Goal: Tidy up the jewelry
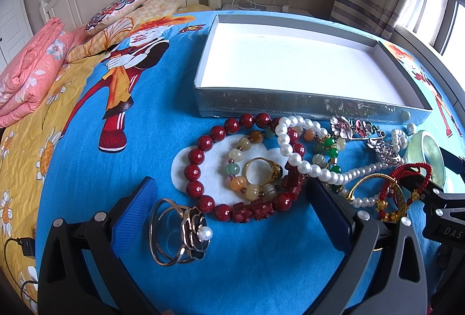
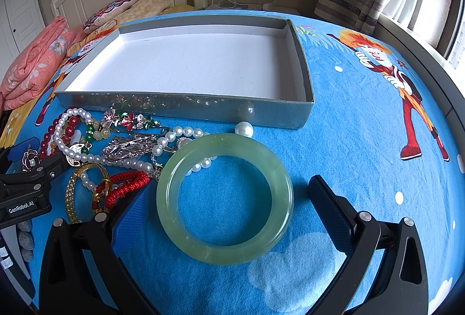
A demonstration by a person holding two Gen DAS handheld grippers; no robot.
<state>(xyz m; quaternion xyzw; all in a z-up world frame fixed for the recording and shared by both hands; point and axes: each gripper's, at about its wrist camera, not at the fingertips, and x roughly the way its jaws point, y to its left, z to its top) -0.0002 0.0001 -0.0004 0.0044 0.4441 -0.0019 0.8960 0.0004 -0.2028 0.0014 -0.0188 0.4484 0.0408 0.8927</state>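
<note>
Although nothing is gripped yet, the green bangle (image 2: 225, 198) lies flat on the bed (image 2: 348, 126), directly between the spread fingers of the right tool (image 2: 229, 207), its left rim touching the left pad. Beyond it, far side, sits the empty box (image 2: 186, 108). Left of it, the left tool (image 1: 232, 207) hangs spread over the beaded pile, the red bracelet (image 1: 200, 166) and pearl ring (image 1: 180, 233) nearest.

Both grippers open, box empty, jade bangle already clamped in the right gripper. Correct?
Not clamped. In the right wrist view the jade bangle lies flat on the bedspread between the open fingers of the right gripper. The left gripper is open and the box empty.
</note>
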